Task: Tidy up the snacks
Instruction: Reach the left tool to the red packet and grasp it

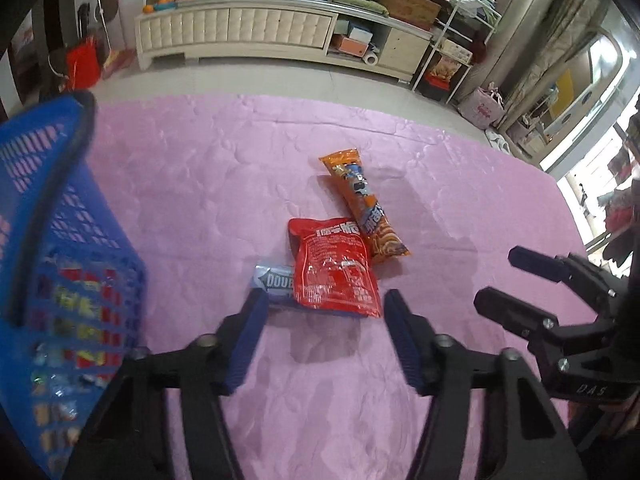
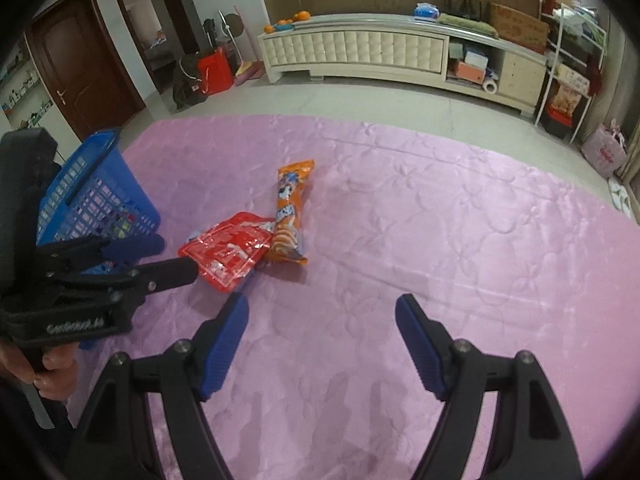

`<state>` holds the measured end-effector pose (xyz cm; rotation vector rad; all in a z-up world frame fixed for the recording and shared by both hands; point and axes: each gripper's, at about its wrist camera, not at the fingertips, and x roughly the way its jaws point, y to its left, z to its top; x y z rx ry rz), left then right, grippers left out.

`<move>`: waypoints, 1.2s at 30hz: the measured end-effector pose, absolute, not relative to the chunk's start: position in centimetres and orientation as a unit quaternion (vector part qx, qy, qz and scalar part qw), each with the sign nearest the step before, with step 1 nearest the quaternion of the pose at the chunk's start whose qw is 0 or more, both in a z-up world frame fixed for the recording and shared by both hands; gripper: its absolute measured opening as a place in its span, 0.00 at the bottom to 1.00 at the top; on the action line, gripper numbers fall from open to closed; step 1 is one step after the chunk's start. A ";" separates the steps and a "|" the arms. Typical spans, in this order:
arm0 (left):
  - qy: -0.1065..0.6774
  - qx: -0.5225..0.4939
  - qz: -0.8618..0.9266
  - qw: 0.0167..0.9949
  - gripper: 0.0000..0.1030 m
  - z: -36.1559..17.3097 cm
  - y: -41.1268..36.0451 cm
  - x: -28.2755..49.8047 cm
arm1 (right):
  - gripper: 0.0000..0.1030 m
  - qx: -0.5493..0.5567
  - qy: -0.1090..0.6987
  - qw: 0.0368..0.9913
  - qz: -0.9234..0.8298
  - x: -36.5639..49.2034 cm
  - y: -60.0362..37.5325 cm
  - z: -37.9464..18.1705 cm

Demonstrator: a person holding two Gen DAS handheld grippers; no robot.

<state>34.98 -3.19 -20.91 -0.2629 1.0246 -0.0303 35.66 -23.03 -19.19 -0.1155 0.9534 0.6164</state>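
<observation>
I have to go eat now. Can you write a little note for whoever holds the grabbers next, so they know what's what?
Left gripper: open, empty, near the red packet.
Right gripper: open, empty, over bare pink cloth.
On the cloth: red packet lying partly on the silvery-blue bar, orange packet touching it.
Done: some snacks already in the blue basket.
Left: put these three in too.

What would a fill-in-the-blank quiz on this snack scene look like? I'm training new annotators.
1. The red packet lies partly on top of the ___ bar.
2. The orange packet lies on a ___ cloth.
3. The basket is coloured ___.
4. Both the left claw and right claw hold ___.

Missing words: silver; pink; blue; nothing
</observation>
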 end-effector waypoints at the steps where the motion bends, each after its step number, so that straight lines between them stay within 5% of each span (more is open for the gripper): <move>1: 0.489 -0.128 -0.017 0.863 0.48 -21.1 -3.1 35.3 | 0.77 -0.051 0.452 0.841 0.294 35.7 -23.1 -19.4; 9: 0.506 -0.133 -0.031 0.852 0.20 -22.0 -3.3 36.4 | 0.77 -0.034 0.456 0.840 0.293 36.2 -24.1 -20.3; 21: 0.492 -0.094 -0.047 0.864 0.01 -20.7 -5.4 35.4 | 0.77 -0.011 0.467 0.834 0.295 36.3 -24.0 -20.0; 36: 0.438 -0.074 -0.029 0.895 0.00 -17.0 -3.7 33.5 | 0.77 -0.018 0.471 0.830 0.299 38.6 -19.8 -19.2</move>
